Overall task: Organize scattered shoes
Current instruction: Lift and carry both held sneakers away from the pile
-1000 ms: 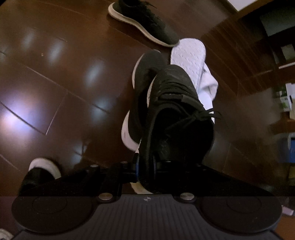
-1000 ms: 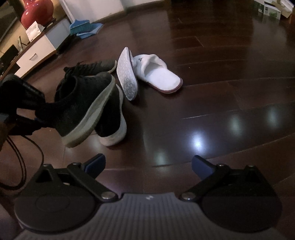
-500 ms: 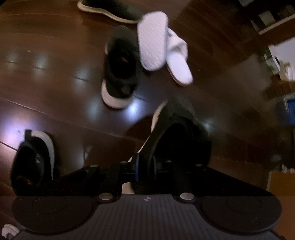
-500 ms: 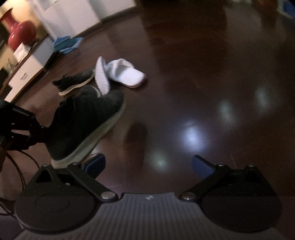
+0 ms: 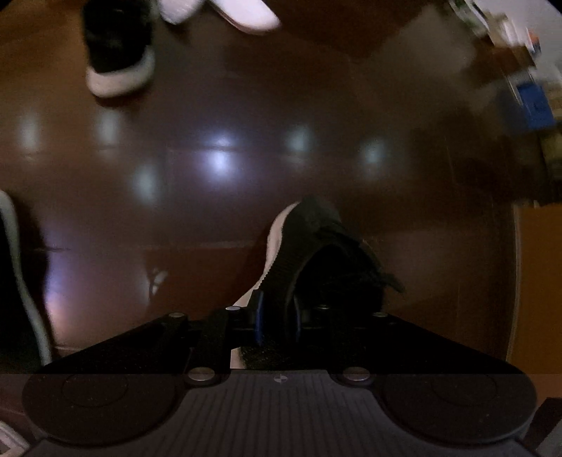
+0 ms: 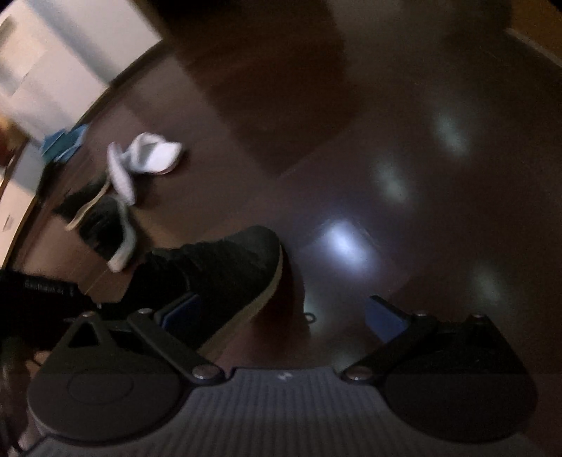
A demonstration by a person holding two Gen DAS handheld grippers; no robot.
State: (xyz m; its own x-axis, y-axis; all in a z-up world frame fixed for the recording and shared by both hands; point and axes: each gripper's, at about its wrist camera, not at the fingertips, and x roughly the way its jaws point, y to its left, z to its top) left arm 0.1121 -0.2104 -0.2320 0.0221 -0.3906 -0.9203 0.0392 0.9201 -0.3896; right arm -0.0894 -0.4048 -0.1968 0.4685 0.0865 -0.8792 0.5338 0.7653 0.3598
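My left gripper (image 5: 275, 318) is shut on the heel collar of a black sneaker (image 5: 316, 253) with a pale sole, its toe pointing away over the dark wooden floor. The right wrist view shows this same black sneaker (image 6: 224, 274) low at the left, just ahead of my right gripper (image 6: 281, 316), which stands open with nothing between its blue pads. Another black sneaker (image 5: 116, 52) lies at the top left of the left wrist view, with white slippers (image 5: 239, 14) beyond it. The white slippers (image 6: 147, 158) and two more dark shoes (image 6: 105, 218) lie in a blurred heap at the left.
The glossy dark floor (image 6: 351, 175) spreads wide to the right with light reflections. A further black shoe with a white sole (image 5: 17, 274) sits at the left edge. A white cabinet (image 6: 52, 70) and a blue item (image 6: 63, 140) stand at the back left; a brown box edge (image 5: 537, 281) at the right.
My left gripper has carried the black sneaker back and down, away from the heap of shoes, which now lies far off. The right gripper has drawn back too and stays open.
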